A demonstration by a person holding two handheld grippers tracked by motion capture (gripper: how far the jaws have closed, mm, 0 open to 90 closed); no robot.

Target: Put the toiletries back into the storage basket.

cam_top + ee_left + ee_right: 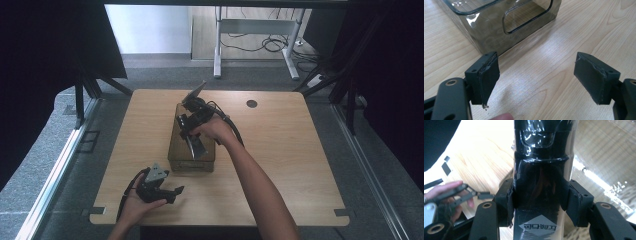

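Right tongs [540,197] are clamped on a black glossy bottle [541,170], both pads pressing its sides, with a white diamond label showing near its lower end. From the high view, these tongs [192,131] hold the bottle over a smoky clear bin [176,150] standing mid-bench [280,165]. Left tongs [536,77] stand wide apart and grip nothing, resting near the front edge of the bench, just beside the bin [486,32].

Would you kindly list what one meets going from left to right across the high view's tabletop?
Left tongs held open in the person's left hand → smoky clear bin → right tongs gripping a black bottle above that bin → dark round hole in the wooden table.
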